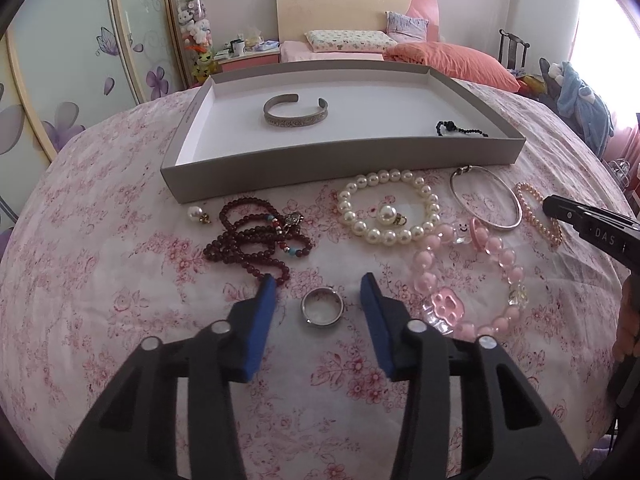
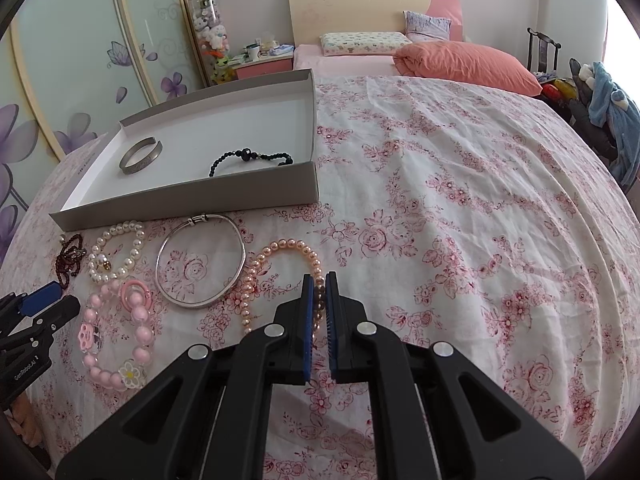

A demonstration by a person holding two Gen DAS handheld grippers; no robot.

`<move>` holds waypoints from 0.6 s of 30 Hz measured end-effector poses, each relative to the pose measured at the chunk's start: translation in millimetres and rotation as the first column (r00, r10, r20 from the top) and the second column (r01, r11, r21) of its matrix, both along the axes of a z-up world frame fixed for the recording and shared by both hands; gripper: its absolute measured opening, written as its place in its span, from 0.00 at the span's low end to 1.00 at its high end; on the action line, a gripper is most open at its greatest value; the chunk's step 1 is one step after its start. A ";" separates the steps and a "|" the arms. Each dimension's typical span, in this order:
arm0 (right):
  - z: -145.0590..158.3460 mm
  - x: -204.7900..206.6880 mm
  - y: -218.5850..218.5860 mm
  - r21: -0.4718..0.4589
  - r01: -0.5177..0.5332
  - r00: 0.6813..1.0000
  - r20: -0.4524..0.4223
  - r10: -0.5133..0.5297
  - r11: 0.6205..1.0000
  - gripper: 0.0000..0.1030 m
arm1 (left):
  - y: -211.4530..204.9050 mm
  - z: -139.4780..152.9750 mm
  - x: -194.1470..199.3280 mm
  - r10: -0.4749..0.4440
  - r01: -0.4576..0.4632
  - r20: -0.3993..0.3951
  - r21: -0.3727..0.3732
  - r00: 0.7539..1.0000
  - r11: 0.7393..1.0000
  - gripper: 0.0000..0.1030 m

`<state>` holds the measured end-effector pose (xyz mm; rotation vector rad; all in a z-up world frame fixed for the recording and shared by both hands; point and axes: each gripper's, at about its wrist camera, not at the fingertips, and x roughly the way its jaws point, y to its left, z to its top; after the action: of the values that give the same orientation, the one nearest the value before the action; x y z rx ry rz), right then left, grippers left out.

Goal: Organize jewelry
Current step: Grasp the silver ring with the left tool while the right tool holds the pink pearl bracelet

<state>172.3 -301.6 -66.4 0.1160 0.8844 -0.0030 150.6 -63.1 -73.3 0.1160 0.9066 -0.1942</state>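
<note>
The left gripper point(image 1: 318, 294) stands spread wide, the silver ring point(image 1: 322, 305) lying on the floral bedspread point(image 2: 440, 220) between its blue pads — untouched. The right gripper point(image 2: 319, 280) is clenched on the peach pearl bracelet point(image 2: 280, 252), near the grey tray point(image 1: 344, 166) — its front wall.

Soft daylight floods in from the overexposed window point(image 1: 600, 20) on the right, shadows are faint, focus is sharp, and fisheye bending darkens the corners.

Left tool point(image 1: 318, 286) spread around silver ring point(image 1: 322, 305), seemingly not touching, floral bedspread point(image 1: 120, 280)
</note>
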 end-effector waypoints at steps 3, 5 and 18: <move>0.0 0.0 -0.1 0.001 0.000 1.000 0.000 0.000 1.000 0.07 | -1.1 0.6 -1.1 -0.001 0.001 0.010 0.007 1.000 1.000 0.25; 0.0 -0.3 -0.1 0.002 0.000 1.000 0.000 0.000 1.000 0.07 | 0.4 0.7 -1.0 0.002 -0.002 0.010 0.003 1.000 1.000 0.21; 0.1 -0.2 -0.6 0.005 0.001 1.000 0.000 -0.001 1.000 0.07 | 29.9 4.1 -0.8 0.053 -0.053 0.001 -0.020 0.999 0.998 0.21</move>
<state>172.1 -302.1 -66.4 0.1214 0.8847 -0.0012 149.8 -33.1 -69.2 0.0734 0.9047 -0.1535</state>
